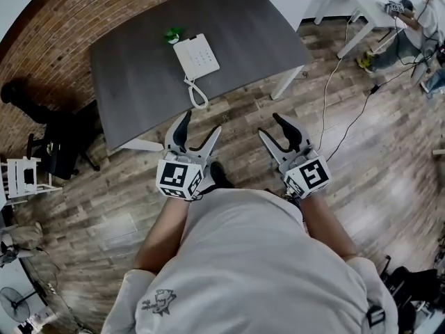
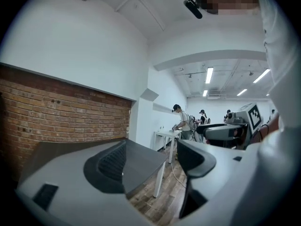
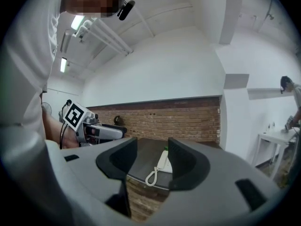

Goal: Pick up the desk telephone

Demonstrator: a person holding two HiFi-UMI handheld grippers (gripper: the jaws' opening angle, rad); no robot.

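Wood-plank floor (image 1: 375, 186) filled most of the head view, with a brick wall (image 1: 49, 40) curving along the upper left. A dark grey table (image 1: 243, 19) stood at the upper centre of the frame. The person's white shirt (image 1: 243, 256) took up the bottom centre.

Just above the shirt the left gripper (image 1: 202, 122) and the right gripper (image 1: 269, 124) hung side by side over the floor, short of the table's near edge. Each had its fingers (image 2: 110, 166) spread wide with nothing between them. The right gripper view showed only the distant table top in the gap.

The desk telephone (image 1: 196, 56) – white, with the handset on its cradle – lay flat on the table near the middle, well apart from both grippers. Its coiled cord (image 1: 197, 94) trailed from it toward the near edge. A small green object (image 1: 172, 35) sat just beside the telephone's upper-left corner; what it was could not be made out.
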